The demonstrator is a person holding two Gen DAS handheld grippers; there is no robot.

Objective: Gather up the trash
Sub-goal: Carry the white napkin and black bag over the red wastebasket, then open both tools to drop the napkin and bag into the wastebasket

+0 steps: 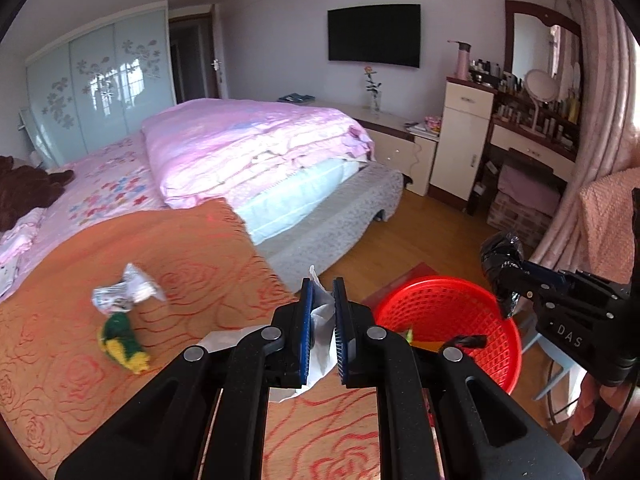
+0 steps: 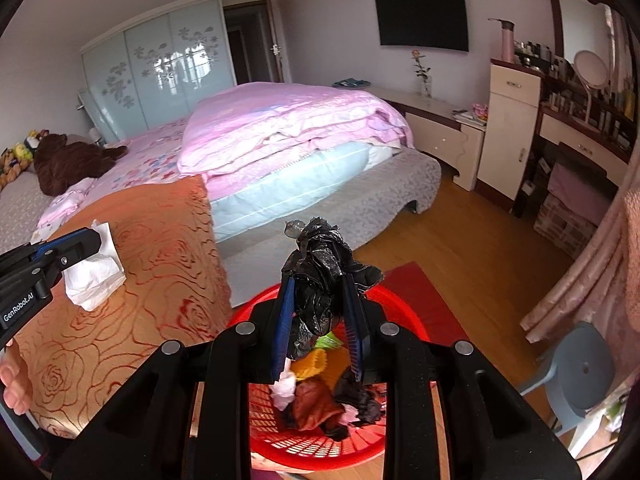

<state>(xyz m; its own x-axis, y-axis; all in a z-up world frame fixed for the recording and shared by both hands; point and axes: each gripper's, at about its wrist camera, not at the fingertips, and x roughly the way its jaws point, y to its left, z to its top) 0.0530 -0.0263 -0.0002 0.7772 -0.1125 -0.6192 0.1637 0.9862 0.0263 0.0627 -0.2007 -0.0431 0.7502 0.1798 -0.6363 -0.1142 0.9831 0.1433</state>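
Both grippers loaded at the basket.

My left gripper (image 1: 323,292) clamps a white tissue (image 1: 322,320), frame centre; my right gripper (image 2: 318,284) clamps a black bag (image 2: 320,276) above the red basket (image 2: 320,444), lower centre. Wrappers (image 1: 120,296) lie on the bed (image 1: 192,248).

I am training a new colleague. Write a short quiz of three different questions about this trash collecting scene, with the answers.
1. True or false: the left gripper is shut on a white tissue.
2. What does the right gripper hold? A) black plastic bag B) bottle C) sock
3. What colour is the basket?

Key: 1 true; 2 A; 3 red.
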